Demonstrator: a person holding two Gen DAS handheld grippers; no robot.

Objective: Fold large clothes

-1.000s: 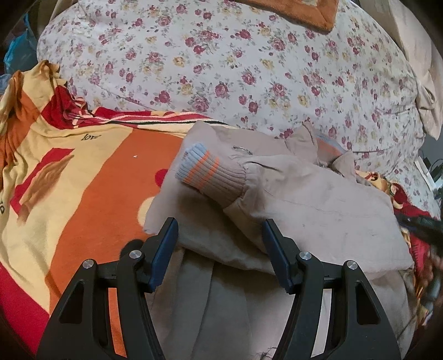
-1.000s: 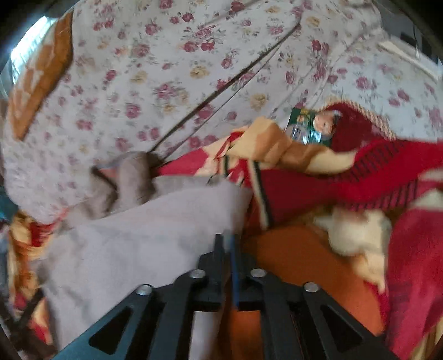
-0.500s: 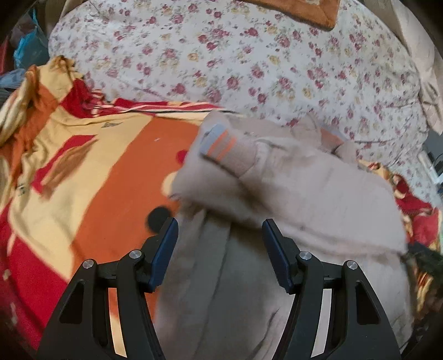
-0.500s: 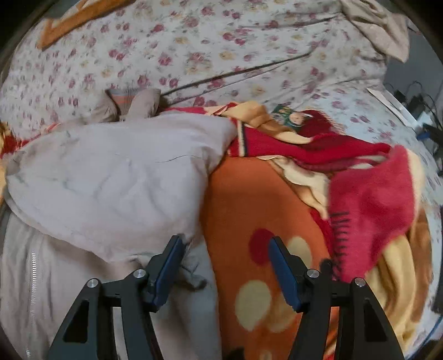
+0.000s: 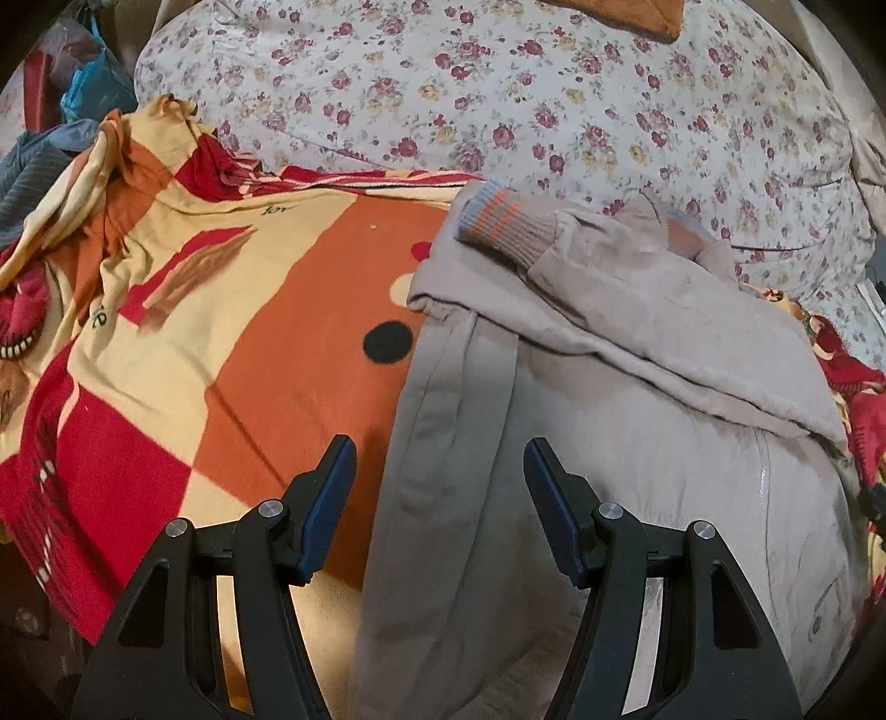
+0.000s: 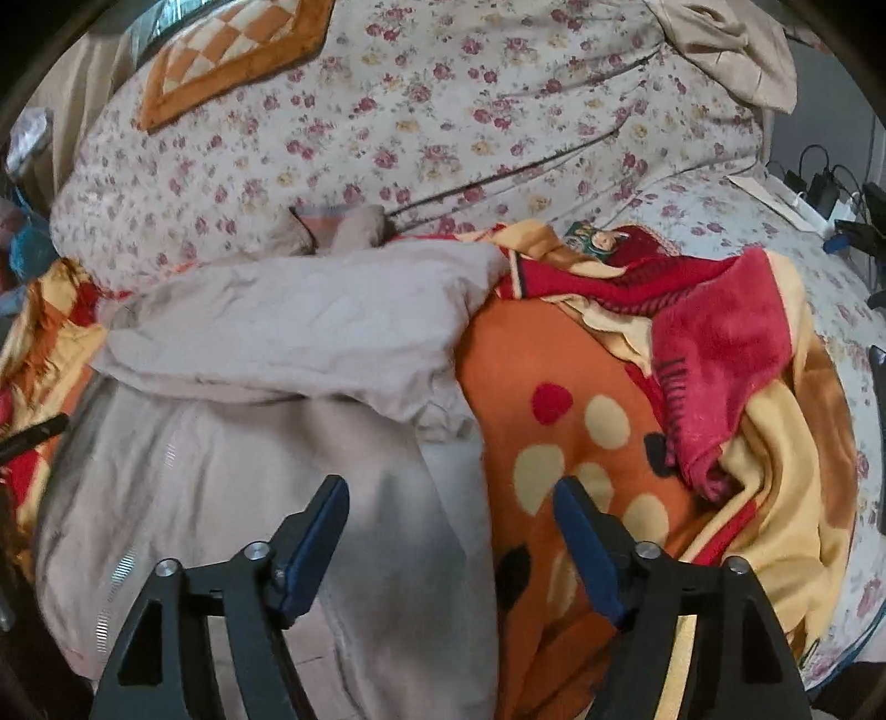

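A beige jacket [image 5: 637, 443] [image 6: 266, 443] lies on an orange, red and yellow blanket [image 5: 232, 310] [image 6: 598, 421]. Both sleeves are folded across its chest; one ribbed cuff [image 5: 501, 227] has grey and orange stripes. My left gripper [image 5: 440, 471] hovers open over the jacket's left edge, nothing between its fingers. In the right wrist view my right gripper [image 6: 451, 512] is over the jacket's right edge; its jaws are opening and hold nothing.
A floral duvet [image 5: 526, 99] [image 6: 443, 122] is heaped behind the jacket. An orange checked cushion [image 6: 232, 50] rests on it. Bunched red blanket folds [image 6: 720, 343] lie right of the jacket. Chargers and cables [image 6: 825, 188] sit at the far right.
My right gripper let go of the folded sleeve, opened wide and drew back toward the jacket's lower edge. My left gripper pulled back from the cuff, still open. The sleeve now rests across the chest.
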